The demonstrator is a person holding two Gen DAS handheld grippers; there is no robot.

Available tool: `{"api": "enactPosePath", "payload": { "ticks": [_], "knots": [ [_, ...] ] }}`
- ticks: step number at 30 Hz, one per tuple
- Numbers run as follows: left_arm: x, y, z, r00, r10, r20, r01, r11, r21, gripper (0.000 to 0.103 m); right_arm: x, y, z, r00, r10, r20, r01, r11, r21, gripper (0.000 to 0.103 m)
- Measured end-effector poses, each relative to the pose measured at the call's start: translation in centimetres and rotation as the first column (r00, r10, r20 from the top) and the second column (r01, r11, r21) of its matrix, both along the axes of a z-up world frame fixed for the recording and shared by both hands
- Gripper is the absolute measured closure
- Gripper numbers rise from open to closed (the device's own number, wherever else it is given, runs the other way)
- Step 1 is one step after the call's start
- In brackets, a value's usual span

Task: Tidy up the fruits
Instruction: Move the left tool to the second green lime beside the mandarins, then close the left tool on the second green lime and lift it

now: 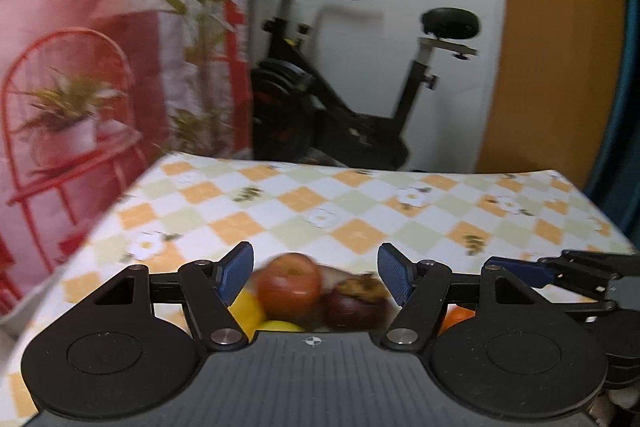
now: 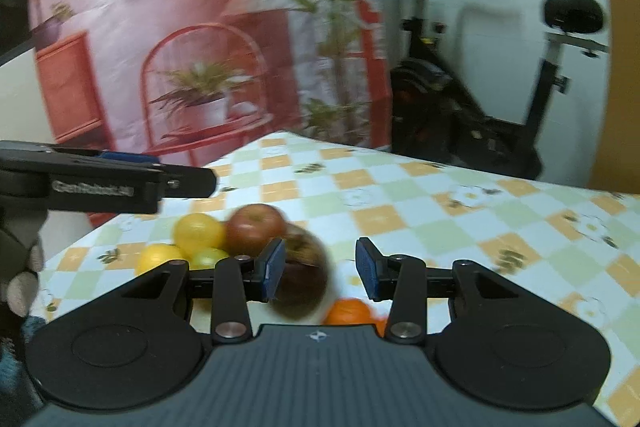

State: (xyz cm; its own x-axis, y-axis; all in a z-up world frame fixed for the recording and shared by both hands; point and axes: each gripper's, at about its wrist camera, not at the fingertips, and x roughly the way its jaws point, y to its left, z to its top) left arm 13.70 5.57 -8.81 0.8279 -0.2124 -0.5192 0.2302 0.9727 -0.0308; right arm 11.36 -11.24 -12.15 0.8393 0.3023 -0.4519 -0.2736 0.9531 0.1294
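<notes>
My left claw (image 1: 316, 277) is spread wide with nothing between its pads, and the red apple (image 1: 289, 286) lies straight ahead of it, just below and inside the line of the gap, so of my two claws this one is better lined up on it. Taking that apple as my landmark: a dark purple fruit, blurred but probably a mangosteen (image 1: 356, 301), sits touching its right side, yellow citrus fruits (image 1: 246, 309) crowd its left and near side, and an orange (image 1: 458, 315) lies farther right, past the mangosteen. My right claw (image 2: 320, 269) is also parted and empty; from there the apple (image 2: 256, 231) is off to the left beyond the left pad, with the mangosteen (image 2: 302, 281) nearer. The whole heap rests on the checked counter (image 1: 360, 211). I judge a short forward dip of the left claw would bracket the apple.
</notes>
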Motion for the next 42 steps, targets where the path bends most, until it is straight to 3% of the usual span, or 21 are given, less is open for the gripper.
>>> {"api": "enactPosePath", "payload": {
  "ticks": [5,10,16,27,31,35,42],
  "knots": [
    [0.8,-1.3,-0.6,0.995,-0.062,-0.075,0.053,0.993,-0.110,0.033,-1.2,-3.9,-0.9,0.998,-0.067,-0.017,0.066,0.998,-0.008,0.060],
    [1.5,-2.9,-1.8,0.987,-0.106,-0.124,0.085,0.983,-0.165,0.033,-2.5,-6.4,-2.4,0.993,-0.110,-0.048,0.109,0.994,-0.023,0.060],
    [2.2,-5.1,-2.9,0.969,-0.184,-0.164,0.162,0.977,-0.138,0.034,-3.0,-6.5,-3.6,0.995,-0.070,-0.065,0.064,0.994,-0.083,0.060],
    [3.2,-6.7,-3.7,0.934,-0.279,-0.224,0.246,0.955,-0.165,0.038,-2.0,-6.3,-4.3,0.995,-0.020,-0.094,0.014,0.998,-0.062,0.056],
    [3.3,-7.4,-4.1,0.910,-0.326,-0.256,0.284,0.940,-0.189,0.039,-1.9,-6.9,-4.5,0.994,-0.011,-0.111,0.007,0.999,-0.041,0.056],
    [3.7,-8.5,-4.8,0.874,-0.383,-0.301,0.331,0.920,-0.208,0.051,-2.3,-7.6,-4.7,0.993,-0.003,-0.121,0.002,1.000,-0.010,0.055],
    [5.0,-9.6,-6.1,0.841,-0.396,-0.369,0.335,0.916,-0.220,0.055,-2.6,-8.3,-4.5,0.993,-0.018,-0.116,0.019,1.000,0.007,0.055]
  ]
}}
